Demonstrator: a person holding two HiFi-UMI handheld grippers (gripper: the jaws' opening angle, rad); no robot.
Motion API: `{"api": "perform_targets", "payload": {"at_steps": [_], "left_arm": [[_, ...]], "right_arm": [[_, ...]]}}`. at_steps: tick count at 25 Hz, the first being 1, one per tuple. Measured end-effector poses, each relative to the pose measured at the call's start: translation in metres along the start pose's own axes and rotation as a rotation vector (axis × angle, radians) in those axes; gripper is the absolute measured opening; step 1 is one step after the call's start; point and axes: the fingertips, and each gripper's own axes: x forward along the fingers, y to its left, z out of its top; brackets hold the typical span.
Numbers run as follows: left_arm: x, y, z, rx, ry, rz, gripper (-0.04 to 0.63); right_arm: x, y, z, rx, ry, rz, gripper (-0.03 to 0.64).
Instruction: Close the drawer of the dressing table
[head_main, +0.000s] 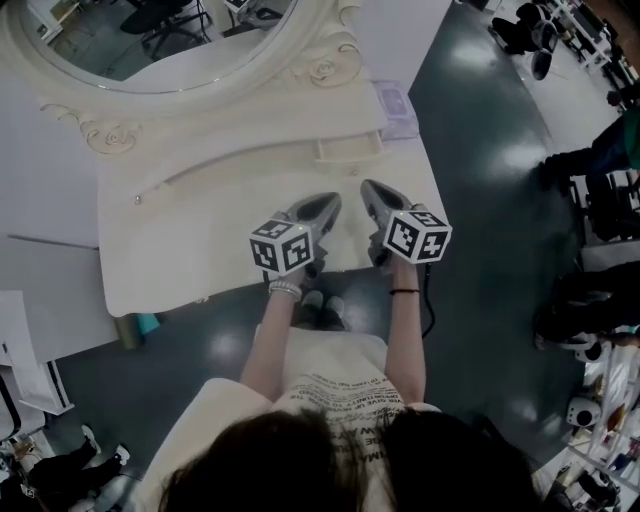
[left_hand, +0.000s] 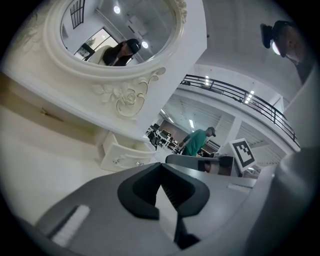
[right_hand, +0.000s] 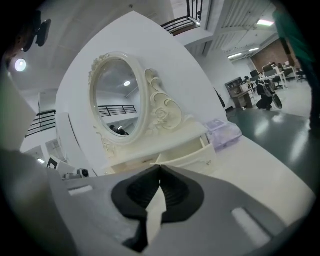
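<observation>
The cream dressing table (head_main: 180, 250) carries an oval mirror (head_main: 150, 40). A small drawer (head_main: 349, 148) below the mirror's right side stands pulled out; it also shows as the drawer (left_hand: 124, 156) and the drawer (right_hand: 192, 152) in the two gripper views. My left gripper (head_main: 333, 201) hovers over the tabletop, its jaws touching at the tips with nothing between them. My right gripper (head_main: 367, 186) hangs beside it, shut and empty too. Both point towards the drawer and are short of it. The left gripper (left_hand: 161, 165) and right gripper (right_hand: 160, 168) each show their tips meeting.
A pale purple box (head_main: 396, 106) lies on the table's back right corner, next to the drawer. A person in a green shirt (left_hand: 198, 142) stands far off. Chairs and people's legs (head_main: 590, 160) fill the dark floor at the right. White panels (head_main: 40, 290) stand at the left.
</observation>
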Motion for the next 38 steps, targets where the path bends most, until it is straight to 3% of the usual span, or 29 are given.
{"api": "perform_targets", "payload": {"at_steps": [14, 28, 38], "left_arm": [[0.005, 0.027, -0.013, -0.091, 0.02, 0.034, 0.005], [0.018, 0.042, -0.022, -0.142, 0.045, 0.031, 0.005], [0.018, 0.051, -0.02, -0.154, 0.051, 0.04, 0.005]], "right_arm": [[0.033, -0.025, -0.019, 0.043, 0.101, -0.063, 0.049], [0.057, -0.046, -0.032, 0.071, 0.169, -0.125, 0.118], [0.071, -0.047, -0.035, 0.082, 0.199, -0.133, 0.12]]}}
